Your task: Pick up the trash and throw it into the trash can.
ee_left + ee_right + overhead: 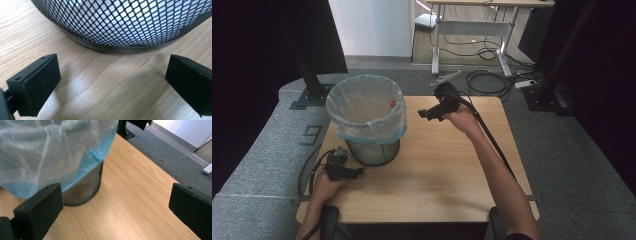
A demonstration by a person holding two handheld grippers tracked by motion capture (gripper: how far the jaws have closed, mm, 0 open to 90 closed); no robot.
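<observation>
Right tool (115, 210) agape, bin (85, 187) base blurred

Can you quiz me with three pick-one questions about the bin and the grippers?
1. Where is the bin on the table?
A. far left part
B. near right corner
C. on the floor

2. What colour is the bag's turned-down edge?
A. red
B. blue
C. yellow

3. How is the left gripper?
A. shut on the bin
C. shut on nothing
B. open, holding nothing

Answers: 1 A, it stands toward the table's far left. 2 B, a blue band hangs over the mesh. 3 B, its jaws stand wide apart with bare wood between.
</observation>
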